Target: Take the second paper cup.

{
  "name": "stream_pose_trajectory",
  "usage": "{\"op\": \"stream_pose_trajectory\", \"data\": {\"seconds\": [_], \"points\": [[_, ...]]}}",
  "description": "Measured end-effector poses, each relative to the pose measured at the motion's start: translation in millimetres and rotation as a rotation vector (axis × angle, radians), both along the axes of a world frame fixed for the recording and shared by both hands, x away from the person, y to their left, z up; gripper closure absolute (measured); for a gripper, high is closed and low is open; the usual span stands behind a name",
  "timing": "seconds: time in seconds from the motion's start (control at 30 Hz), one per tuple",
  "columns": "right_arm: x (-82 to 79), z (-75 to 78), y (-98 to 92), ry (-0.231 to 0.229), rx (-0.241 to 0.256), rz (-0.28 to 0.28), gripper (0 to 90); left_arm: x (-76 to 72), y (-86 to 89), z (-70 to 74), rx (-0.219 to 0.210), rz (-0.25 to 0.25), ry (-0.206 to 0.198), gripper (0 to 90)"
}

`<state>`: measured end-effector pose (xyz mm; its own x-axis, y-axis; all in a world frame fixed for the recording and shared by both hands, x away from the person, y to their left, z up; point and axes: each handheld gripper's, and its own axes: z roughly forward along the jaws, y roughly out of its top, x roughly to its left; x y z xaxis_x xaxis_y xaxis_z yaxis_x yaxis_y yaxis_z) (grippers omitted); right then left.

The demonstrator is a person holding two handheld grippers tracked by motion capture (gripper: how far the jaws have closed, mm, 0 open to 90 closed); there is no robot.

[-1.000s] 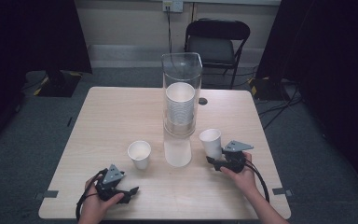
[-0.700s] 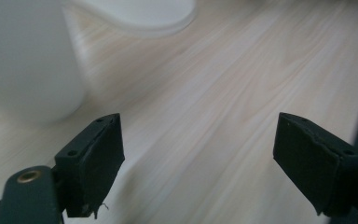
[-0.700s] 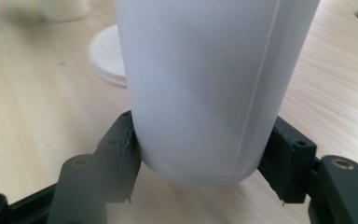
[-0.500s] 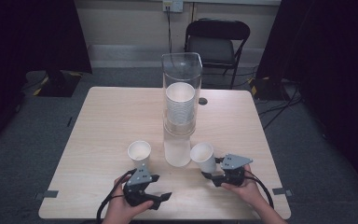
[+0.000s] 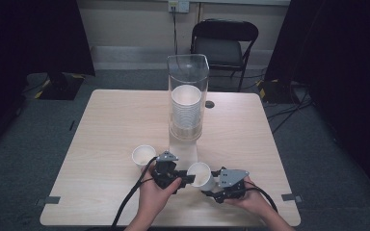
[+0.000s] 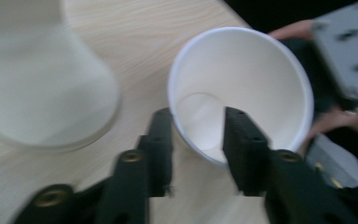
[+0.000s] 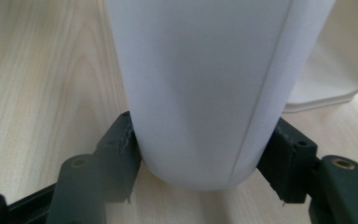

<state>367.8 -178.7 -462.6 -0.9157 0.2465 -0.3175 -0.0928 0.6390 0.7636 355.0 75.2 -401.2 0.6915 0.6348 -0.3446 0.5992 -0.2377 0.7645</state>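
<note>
A white paper cup (image 5: pixel 200 174) lies tilted between my two grippers near the table's front edge. My right gripper (image 5: pixel 211 186) is shut on its lower body, one jaw on each side of the cup (image 7: pixel 200 84). My left gripper (image 5: pixel 187 179) stands open at the cup's mouth. In the left gripper view one jaw is inside the cup (image 6: pixel 242 84) and the other outside its rim, with a wide gap between them. A second white cup (image 5: pixel 143 155) stands upright on the table to the left.
A tall clear dispenser (image 5: pixel 188 77) holding a stack of white cups (image 5: pixel 186 103) stands at mid table, its base just beyond the grippers. A black folding chair (image 5: pixel 224 45) is behind the table. The right hand (image 6: pixel 293 30) shows past the cup.
My left gripper has moved right, up to the cup's mouth. My right gripper has carried the cup left and toward the front edge, tilting its mouth to the left gripper.
</note>
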Motion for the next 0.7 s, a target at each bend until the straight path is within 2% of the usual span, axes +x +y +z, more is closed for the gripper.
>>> {"op": "stream_pose_trajectory", "data": {"seconds": [0.07,0.13,0.17,0.2,0.27,0.3,0.5,0.57,0.7], "points": [[-0.3,-0.5,1.6,-0.009,-0.011,-0.024,33.8,3.3,-2.2,1.6,0.030,0.020,0.007,79.9],[2.1,0.3,-0.2,0.033,-0.003,-0.061,23.0,6.6,-4.9,2.3,0.053,0.033,0.021,83.9],[3.9,0.5,-2.1,0.063,-0.010,-0.088,19.9,8.0,-6.7,2.8,0.074,0.032,0.031,85.7],[5.3,0.5,-4.8,0.062,-0.007,-0.115,19.6,9.3,-8.3,3.1,0.085,0.037,0.034,86.5],[7.4,1.2,-10.7,0.100,-0.006,-0.123,20.7,11.7,-12.8,2.6,0.081,0.037,0.058,86.8],[8.1,1.4,-13.0,0.092,-0.004,-0.136,20.9,12.4,-14.8,2.4,0.076,0.037,0.061,86.9],[8.3,1.5,-18.7,0.101,-0.004,-0.131,21.0,13.7,-24.4,4.8,0.054,0.014,0.065,86.7],[10.1,1.5,-20.2,0.133,0.002,-0.131,22.0,14.7,-28.1,6.2,0.047,-0.002,0.074,86.8],[12.1,1.9,-22.2,0.138,0.001,-0.137,21.2,17.7,-34.2,7.0,0.032,-0.002,0.076,81.6]]}}
